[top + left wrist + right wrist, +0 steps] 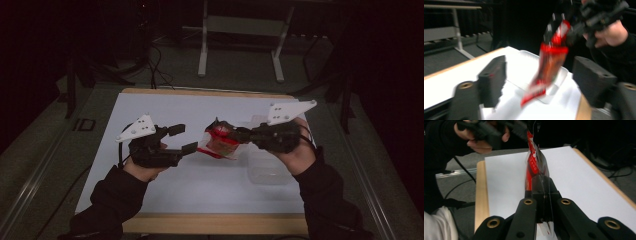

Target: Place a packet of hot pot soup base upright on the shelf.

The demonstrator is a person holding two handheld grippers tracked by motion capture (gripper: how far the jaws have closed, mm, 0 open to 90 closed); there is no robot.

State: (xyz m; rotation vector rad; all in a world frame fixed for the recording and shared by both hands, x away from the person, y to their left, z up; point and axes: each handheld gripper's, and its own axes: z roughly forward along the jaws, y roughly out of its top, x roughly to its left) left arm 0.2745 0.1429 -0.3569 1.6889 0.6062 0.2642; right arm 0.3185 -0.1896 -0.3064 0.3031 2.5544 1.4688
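Your right tongs [239,134] pinched one end of the red packet [218,141], a light, floppy, probably slippery thing hanging above the surface [165,107], so your wide-open left tongs [183,138] should have taken its loose end.

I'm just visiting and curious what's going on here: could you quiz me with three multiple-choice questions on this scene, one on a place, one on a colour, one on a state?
1. Where is the clear plastic container?
A. on the white table top
B. on the floor
C. in the left gripper

2. What colour is mainly printed on the snack packet?
A. blue
B. red
C. green

3. How do the left gripper's jaws stand?
A. shut on the packet
B. shut on nothing
C. open

Answers: 1 A, it rests on the white sheet. 2 B, red print shows. 3 C, its jaws stand apart; the right gripper pinches the packet.
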